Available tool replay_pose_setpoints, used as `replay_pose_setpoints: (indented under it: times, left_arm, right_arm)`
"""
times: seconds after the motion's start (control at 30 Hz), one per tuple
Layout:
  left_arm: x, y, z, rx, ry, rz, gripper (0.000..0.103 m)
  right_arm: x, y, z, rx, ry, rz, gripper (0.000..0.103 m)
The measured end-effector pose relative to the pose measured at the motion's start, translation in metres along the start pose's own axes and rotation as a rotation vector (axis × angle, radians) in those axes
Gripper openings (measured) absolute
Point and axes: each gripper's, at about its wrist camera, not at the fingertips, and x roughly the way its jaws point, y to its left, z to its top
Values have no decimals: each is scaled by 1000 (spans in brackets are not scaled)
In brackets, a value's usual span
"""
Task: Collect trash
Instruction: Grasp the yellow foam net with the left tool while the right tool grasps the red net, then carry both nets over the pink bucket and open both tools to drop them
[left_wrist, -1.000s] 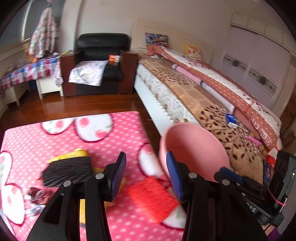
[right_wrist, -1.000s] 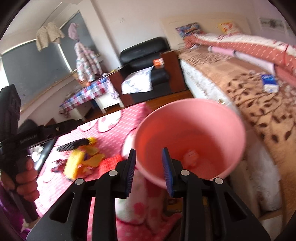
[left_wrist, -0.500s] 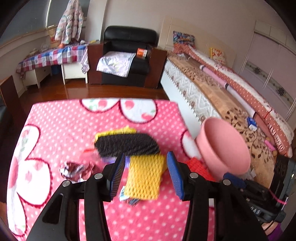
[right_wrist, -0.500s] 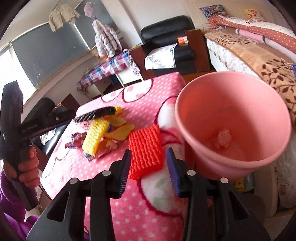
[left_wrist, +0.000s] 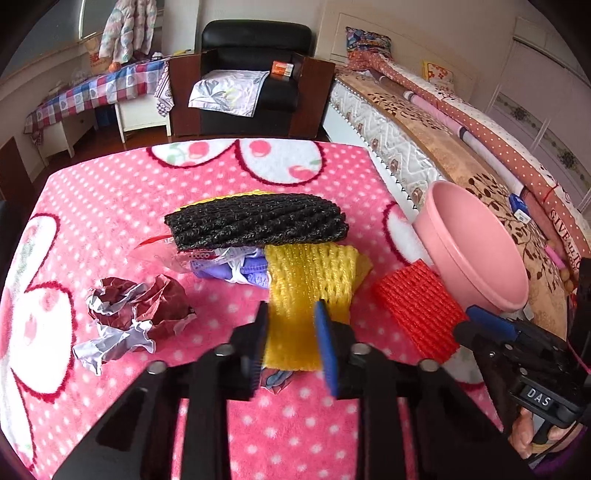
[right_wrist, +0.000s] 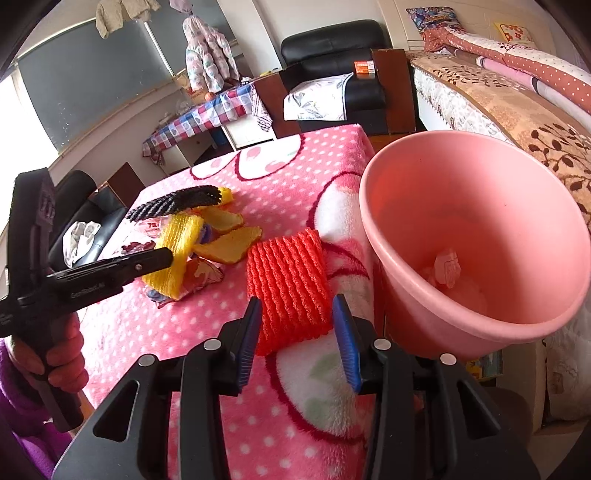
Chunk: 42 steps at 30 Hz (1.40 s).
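On the pink dotted blanket lies a yellow foam net (left_wrist: 310, 277). My left gripper (left_wrist: 290, 332) has come down on its near end; the jaws are closing and the pads pinch it. From the right wrist view the yellow foam net (right_wrist: 177, 240) curls up at the left gripper (right_wrist: 166, 254). A red foam net (right_wrist: 288, 266) lies flat near the table's right edge. My right gripper (right_wrist: 299, 332) stands open with the red net's near end between its fingers, a small gap at the right pad. The pink bucket (right_wrist: 461, 192), just off that edge, holds a few scraps.
A black foam net (left_wrist: 255, 221) lies behind the yellow one, with purple plastic (left_wrist: 243, 266) under it. Crumpled dark red wrapper (left_wrist: 136, 306) sits at the left. Yellow peel-like pieces (right_wrist: 229, 243) lie beside the pile. A bed (left_wrist: 443, 147) runs along the right and an armchair (left_wrist: 255, 74) stands behind.
My left gripper swung from the bucket side to the pile, sank onto the yellow net and narrowed on it. The right gripper moved from the bucket to straddle the red net.
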Motion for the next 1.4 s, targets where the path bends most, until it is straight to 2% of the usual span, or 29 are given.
replay_pose_setpoints:
  times: [0.1,0.43,0.47,0.5,0.6,0.77,0.87,0.97,1.0,1.03,1.07,1.1,1.17,1.4]
  left_arm:
    - [-5,-1,-1,13,-15,-11,10]
    - [-39,-7,-7,52,-61,-104,9]
    - [-42,-9,-8,59,-67,-109,9]
    - [-45,-10,-8,65,-71,-112,9]
    - [-50,-13,-8,69,-81,-120,9]
    - [-55,-15,-5,65,-96,-119,9]
    - [-57,-16,-4,67,-99,-117,9]
    - [-58,-16,-3,65,-101,-116,10]
    - [-58,-16,-4,64,-99,-116,10]
    - [-58,-15,-4,61,-97,-117,10]
    - [-58,-15,-4,60,-95,-117,10]
    - [-58,-15,-4,59,-94,-116,10]
    - [-58,-14,-4,59,-93,-114,10]
    - [-57,-11,-5,48,-92,-112,10]
  right_arm:
    - [2,0,1,-6,1,-4,40]
    - [9,3,0,-21,9,-17,40]
    - [8,4,0,-22,9,-14,36]
    - [8,4,0,-24,8,-14,26]
    - [5,5,-1,-26,3,-5,10]
    - [-8,7,0,-29,-37,11,2]
    - [-16,6,2,-20,-58,34,2]
    - [-15,6,5,1,-44,65,3]
    - [-12,7,6,3,-30,78,8]
    - [-10,10,6,0,-19,85,14]
    - [-6,14,6,-11,-4,90,32]
    - [-4,18,6,-29,0,95,42]
    - [0,30,5,-82,10,89,47]
    - [24,50,-4,-220,64,-42,45]
